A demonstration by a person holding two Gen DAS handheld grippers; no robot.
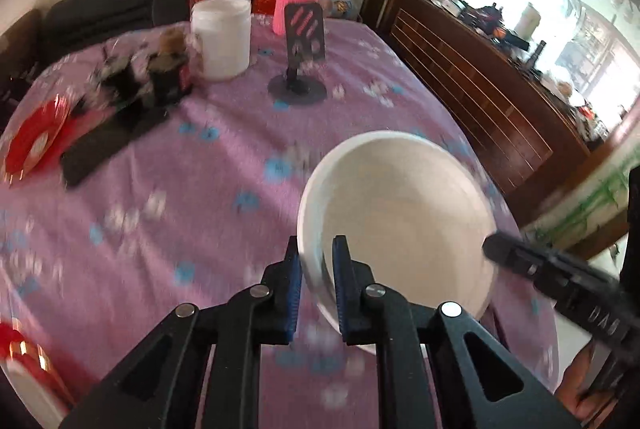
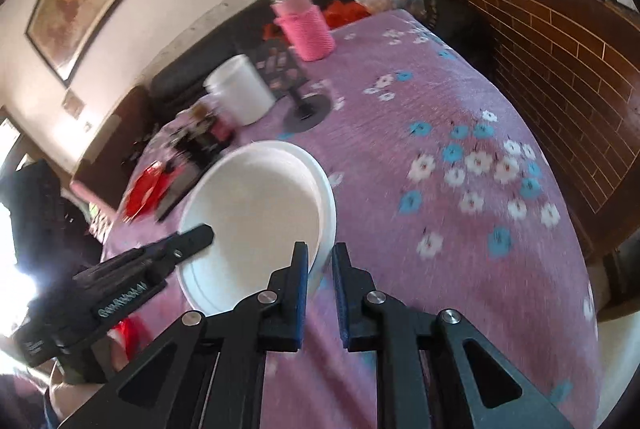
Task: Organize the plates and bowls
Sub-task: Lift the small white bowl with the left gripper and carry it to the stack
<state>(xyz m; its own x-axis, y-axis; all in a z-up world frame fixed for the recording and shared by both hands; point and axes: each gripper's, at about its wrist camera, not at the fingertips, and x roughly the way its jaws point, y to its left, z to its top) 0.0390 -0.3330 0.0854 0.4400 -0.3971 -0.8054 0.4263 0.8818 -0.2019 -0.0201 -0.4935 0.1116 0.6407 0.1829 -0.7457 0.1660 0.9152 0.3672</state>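
Left gripper body: pale lettering runs along its black side, just beside the white bowl; motion blur leaves it unreadable.
Left gripper rear block: a smaller white label sits farther from the bowl, too small to read.
Right gripper body: faint embossed letters, roughly "DA", show on the black casing beside the bowl; the rest cannot be made out.
Red plate: a pale mark at its centre, blurred, not legible.
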